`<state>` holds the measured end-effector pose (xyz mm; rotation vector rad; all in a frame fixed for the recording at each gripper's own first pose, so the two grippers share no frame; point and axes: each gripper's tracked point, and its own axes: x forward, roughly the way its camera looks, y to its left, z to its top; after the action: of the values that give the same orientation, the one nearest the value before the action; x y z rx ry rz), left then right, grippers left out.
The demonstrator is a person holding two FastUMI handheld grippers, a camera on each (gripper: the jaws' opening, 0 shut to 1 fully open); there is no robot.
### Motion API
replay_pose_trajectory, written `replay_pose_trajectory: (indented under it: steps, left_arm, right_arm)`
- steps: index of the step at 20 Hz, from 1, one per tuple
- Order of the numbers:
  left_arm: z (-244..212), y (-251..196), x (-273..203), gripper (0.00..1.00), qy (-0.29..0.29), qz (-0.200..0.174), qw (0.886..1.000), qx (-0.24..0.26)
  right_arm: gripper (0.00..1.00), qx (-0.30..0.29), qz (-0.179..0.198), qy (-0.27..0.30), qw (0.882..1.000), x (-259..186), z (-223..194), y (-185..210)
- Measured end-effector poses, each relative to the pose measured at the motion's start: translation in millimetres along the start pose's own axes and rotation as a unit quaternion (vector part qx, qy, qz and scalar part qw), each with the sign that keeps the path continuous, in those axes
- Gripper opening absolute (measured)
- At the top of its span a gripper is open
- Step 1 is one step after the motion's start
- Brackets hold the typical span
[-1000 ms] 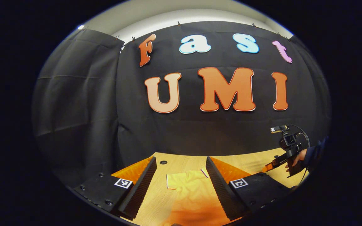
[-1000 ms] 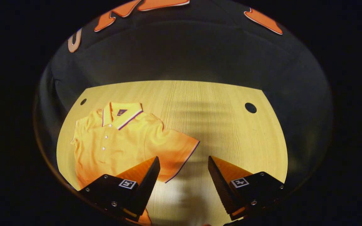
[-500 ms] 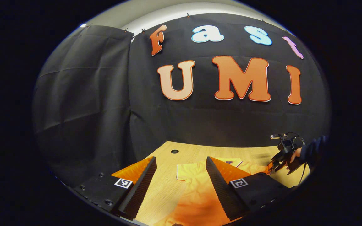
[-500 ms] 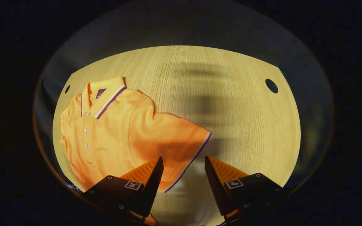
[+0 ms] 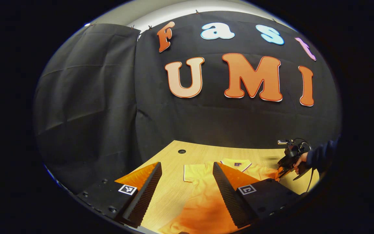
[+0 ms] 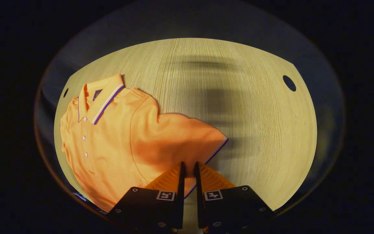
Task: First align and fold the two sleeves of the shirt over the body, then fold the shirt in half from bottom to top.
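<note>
While your right gripper (image 6: 187, 169) fingers pinch the sleeve (image 6: 187, 139) hem thinly, left gripper (image 5: 187, 182) spread, lifting may slip it.

Lighting is warm and dim, falling from above onto the pale wood-grain table (image 6: 258, 130); surroundings drop to near black. In the right gripper view, soft banded shadows cross the far table surface, blurred at their edges. The orange short-sleeved polo shirt (image 6: 115, 143) is sharply rendered, shaded darker at its near sleeve. Fisheye distortion bends the table edge in both views. No glare is visible.
</note>
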<state>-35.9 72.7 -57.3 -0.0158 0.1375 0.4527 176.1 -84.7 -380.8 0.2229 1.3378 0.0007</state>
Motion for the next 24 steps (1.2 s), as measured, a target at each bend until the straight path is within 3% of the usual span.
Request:
replay_pose_trajectory:
  steps: [2, 3, 9, 15, 17, 19, 20, 21, 24]
  left_arm:
    - [3, 2, -1, 0.97, -0.003, 0.002, 1.000, 0.001]
    - [3, 4, -2, 0.97, -0.004, 0.002, 1.000, 0.001]
    - [-3, 15, 1, 0.97, 0.003, 0.011, 1.000, -0.013]
    - [-13, 27, 10, 0.97, 0.019, 0.020, 0.999, -0.025]
    - [-21, 31, 17, 0.97, 0.033, 0.019, 0.998, -0.046]
    - [-27, 35, 29, 0.97, 0.050, 0.017, 0.996, -0.073]
    - [-33, 37, 36, 0.97, 0.063, 0.014, 0.994, -0.085]
    - [-38, 38, 44, 0.98, 0.077, 0.009, 0.992, -0.095]
    - [-65, 39, 74, 0.98, 0.142, -0.010, 0.984, -0.108]
  right_arm:
    - [0.07, 0.056, 0.047, 0.000, 0.997, -8, 5, 11]
    - [0.07, 0.058, 0.055, -0.018, 0.997, -12, 13, 12]
    - [0.07, 0.002, 0.083, -0.076, 0.994, -55, 39, 57]
    - [0.08, -0.062, 0.140, -0.088, 0.984, -75, 45, 132]
    - [0.29, -0.070, 0.175, -0.095, 0.977, -86, 41, 155]
    - [0.52, -0.075, 0.179, -0.103, 0.976, -93, 42, 157]
    - [0.53, -0.077, 0.175, -0.110, 0.975, -95, 42, 154]
    - [0.65, -0.077, 0.171, -0.120, 0.975, -99, 43, 152]
    - [0.83, -0.074, 0.167, -0.165, 0.969, -129, 44, 146]
